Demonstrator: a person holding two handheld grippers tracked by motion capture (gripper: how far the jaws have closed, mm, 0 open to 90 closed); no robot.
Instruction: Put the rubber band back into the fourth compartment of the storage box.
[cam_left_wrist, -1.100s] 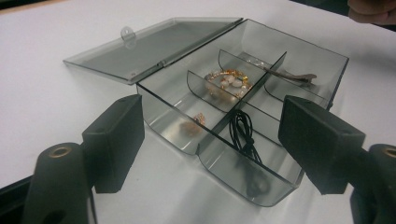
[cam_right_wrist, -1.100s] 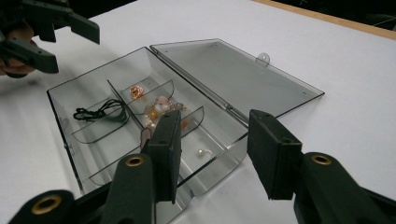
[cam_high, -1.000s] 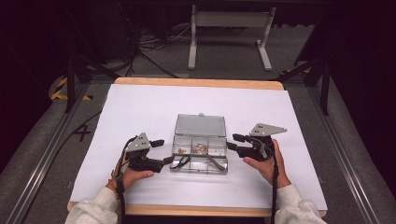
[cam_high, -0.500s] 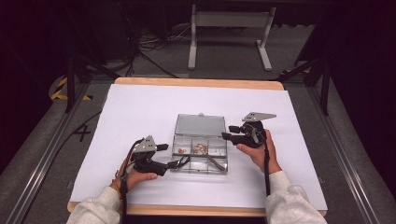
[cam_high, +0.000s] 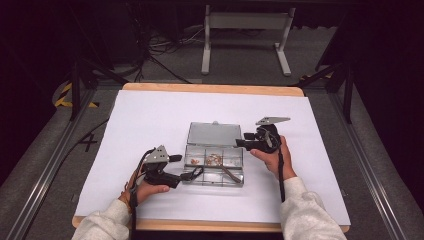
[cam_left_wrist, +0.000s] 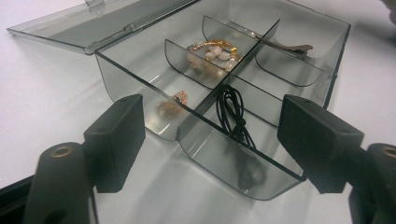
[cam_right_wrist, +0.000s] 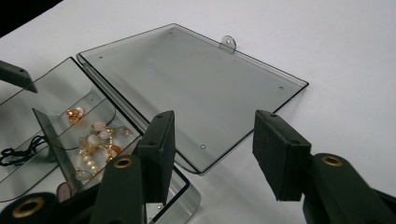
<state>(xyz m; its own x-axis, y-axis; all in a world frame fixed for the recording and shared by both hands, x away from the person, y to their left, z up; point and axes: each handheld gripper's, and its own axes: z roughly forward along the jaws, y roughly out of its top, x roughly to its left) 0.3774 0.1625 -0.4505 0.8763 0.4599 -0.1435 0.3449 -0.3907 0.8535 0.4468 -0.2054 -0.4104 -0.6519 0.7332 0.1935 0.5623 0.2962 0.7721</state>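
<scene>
White-papered counter (cam_high: 150, 120), open clear box (cam_high: 214, 165), left hand-held gripper (cam_left_wrist: 210, 135) gaping around its corner, right hand-held gripper (cam_right_wrist: 210, 149) just been opening, empty, over lid (cam_right_wrist: 187, 79), box contents partly blurred.

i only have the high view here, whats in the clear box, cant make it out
Observer: In the left gripper view, a beaded bracelet of pale and gold beads lies in a middle compartment of the box.
Operator: anything else in there
Observer: A coiled black cord lies in the near compartment, and a brown hair clip in a far one.
Operator: is the lid flat or propped
Observer: The right gripper view shows the lid lying flat on the white sheet, latch tab at its far edge.
Operator: right gripper holding it?
Observer: No. The right gripper has its jaws apart over the lid's near corner, and they have just been opening.
</scene>
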